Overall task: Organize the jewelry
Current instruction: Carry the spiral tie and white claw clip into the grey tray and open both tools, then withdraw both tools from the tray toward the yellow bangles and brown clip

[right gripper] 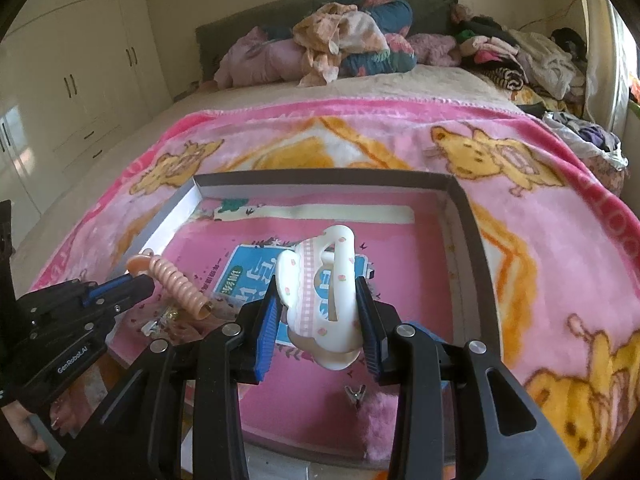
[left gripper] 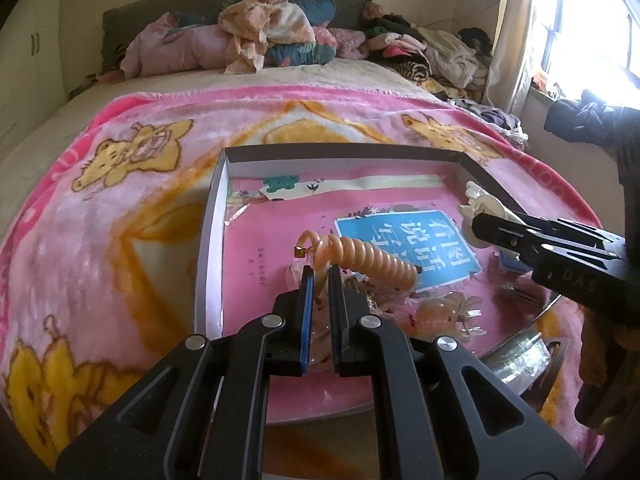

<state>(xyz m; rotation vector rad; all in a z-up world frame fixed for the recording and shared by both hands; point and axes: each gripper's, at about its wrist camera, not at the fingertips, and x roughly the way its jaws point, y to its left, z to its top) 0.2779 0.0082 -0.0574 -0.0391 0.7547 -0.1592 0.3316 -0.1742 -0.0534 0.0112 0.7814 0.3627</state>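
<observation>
My left gripper (left gripper: 318, 272) is shut on a peach spiral hair tie (left gripper: 368, 258) and holds it above the shallow box (left gripper: 208, 236); the hair tie also shows in the right wrist view (right gripper: 176, 284). My right gripper (right gripper: 318, 304) is shut on a white claw hair clip (right gripper: 320, 292) with pink trim, held over the box's pink book cover (right gripper: 400, 240). The clip shows at the right in the left wrist view (left gripper: 480, 206). Loose pale clips and trinkets (left gripper: 444, 308) lie in the box's near part.
The box (right gripper: 472, 216) lies on a pink cartoon blanket (left gripper: 120, 200) on a bed. A small metal clip (right gripper: 355, 394) lies near the box's front. Piled clothes (right gripper: 344, 40) are at the headboard, a wardrobe (right gripper: 80, 80) at the left, a window (left gripper: 592, 20) at the right.
</observation>
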